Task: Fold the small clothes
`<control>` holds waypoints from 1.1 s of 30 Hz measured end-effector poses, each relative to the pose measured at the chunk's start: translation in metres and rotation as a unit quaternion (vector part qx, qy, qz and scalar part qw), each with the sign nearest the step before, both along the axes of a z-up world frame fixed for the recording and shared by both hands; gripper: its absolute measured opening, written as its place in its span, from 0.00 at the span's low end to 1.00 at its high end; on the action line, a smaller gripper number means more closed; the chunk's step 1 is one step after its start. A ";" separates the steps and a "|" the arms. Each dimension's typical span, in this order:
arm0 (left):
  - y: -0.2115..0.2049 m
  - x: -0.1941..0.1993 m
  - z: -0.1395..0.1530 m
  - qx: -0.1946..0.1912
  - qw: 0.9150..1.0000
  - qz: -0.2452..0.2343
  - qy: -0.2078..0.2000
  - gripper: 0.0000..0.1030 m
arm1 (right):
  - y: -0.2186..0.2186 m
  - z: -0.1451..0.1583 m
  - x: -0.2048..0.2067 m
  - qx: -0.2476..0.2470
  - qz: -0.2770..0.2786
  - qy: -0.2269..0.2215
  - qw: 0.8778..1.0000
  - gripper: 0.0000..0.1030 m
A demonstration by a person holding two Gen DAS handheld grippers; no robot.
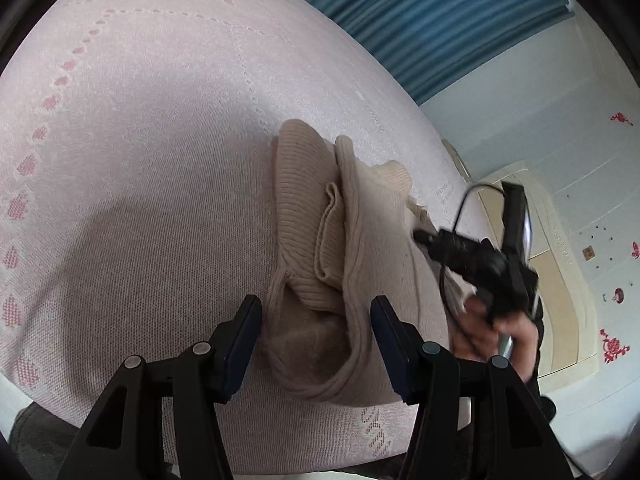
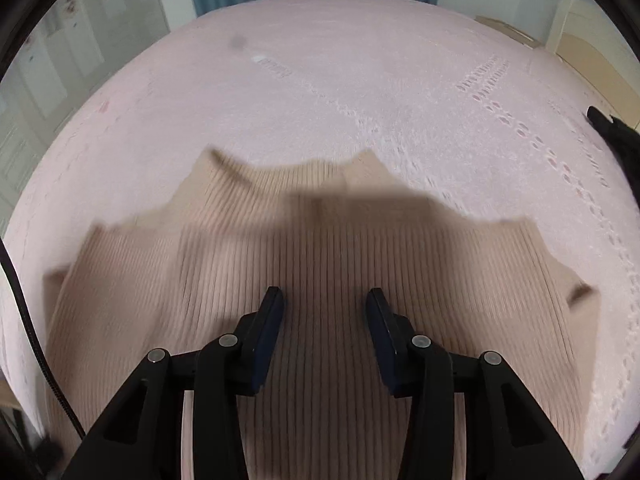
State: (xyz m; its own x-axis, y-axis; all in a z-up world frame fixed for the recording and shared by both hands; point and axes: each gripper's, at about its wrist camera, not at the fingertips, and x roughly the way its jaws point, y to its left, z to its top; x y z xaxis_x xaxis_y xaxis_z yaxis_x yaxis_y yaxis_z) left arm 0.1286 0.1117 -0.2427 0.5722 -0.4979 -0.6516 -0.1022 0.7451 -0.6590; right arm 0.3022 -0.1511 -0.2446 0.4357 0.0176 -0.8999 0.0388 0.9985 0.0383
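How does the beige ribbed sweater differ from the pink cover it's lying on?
The beige ribbed sweater is tan with fine lengthwise ribs; the pink cover is pale pink with rows of small eyelet and heart-like patterns. The sweater is bunched and folded over itself, while the cover lies smooth and flat. The sweater fills only a small part; the cover spans nearly the whole view. Both look like knitted fabric.

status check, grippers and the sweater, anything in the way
Left gripper open, poised over the bunched edge of the beige ribbed sweater. Right gripper open above the sweater's body, gripping nothing. Sweater rumpled on the pink bedspread. Nothing in the way.
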 end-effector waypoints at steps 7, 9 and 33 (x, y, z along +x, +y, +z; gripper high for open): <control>-0.003 -0.004 -0.002 -0.005 1.000 -0.015 0.002 0.54 | -0.002 0.008 -0.003 0.009 -0.010 0.009 1.000 0.40; -0.003 -0.004 -0.002 -0.001 1.000 -0.015 0.002 0.54 | 0.000 0.012 -0.027 0.004 0.003 0.003 1.000 0.39; -0.017 -0.069 -0.002 0.013 1.000 -0.016 0.005 0.55 | -0.010 0.037 -0.239 0.041 0.115 -0.042 0.992 0.39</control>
